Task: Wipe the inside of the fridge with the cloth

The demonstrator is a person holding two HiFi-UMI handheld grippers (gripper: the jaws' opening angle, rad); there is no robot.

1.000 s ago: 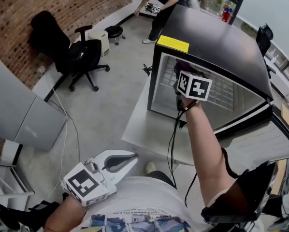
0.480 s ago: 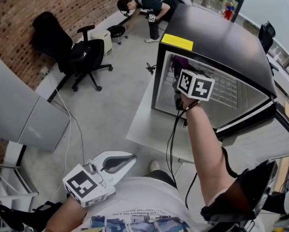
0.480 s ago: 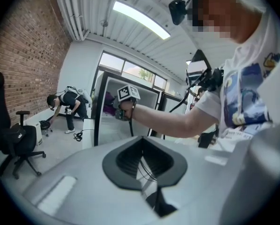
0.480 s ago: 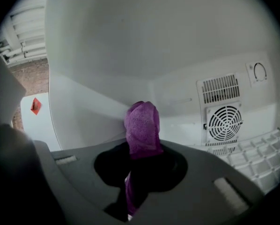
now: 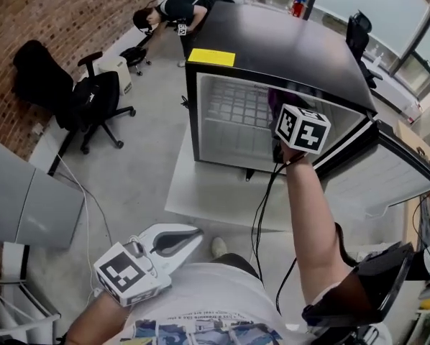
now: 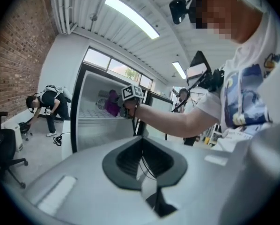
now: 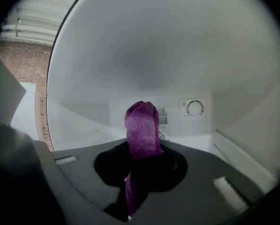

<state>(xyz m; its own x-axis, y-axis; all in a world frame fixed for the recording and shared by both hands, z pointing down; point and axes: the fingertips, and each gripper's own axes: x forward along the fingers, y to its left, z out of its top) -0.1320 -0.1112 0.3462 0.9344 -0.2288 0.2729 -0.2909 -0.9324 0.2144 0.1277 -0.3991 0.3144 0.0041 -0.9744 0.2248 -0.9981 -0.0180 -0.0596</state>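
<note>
Right gripper [image 7: 137, 172] clamps the purple cloth [image 7: 141, 123] inside the fridge [image 5: 272, 45], apparently clear of its back wall [image 7: 196, 125]; pressing it flat and sweeping overlapping strokes would clean best. Left gripper [image 5: 193, 233] hangs closed and empty outside.

Office-like lab, brick wall [image 5: 57, 13], office chair [image 5: 85, 95]

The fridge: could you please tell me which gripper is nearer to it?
Right. The right gripper is inside the fridge, shut on the purple cloth; the left gripper hangs near the person's waist, well away.
</note>
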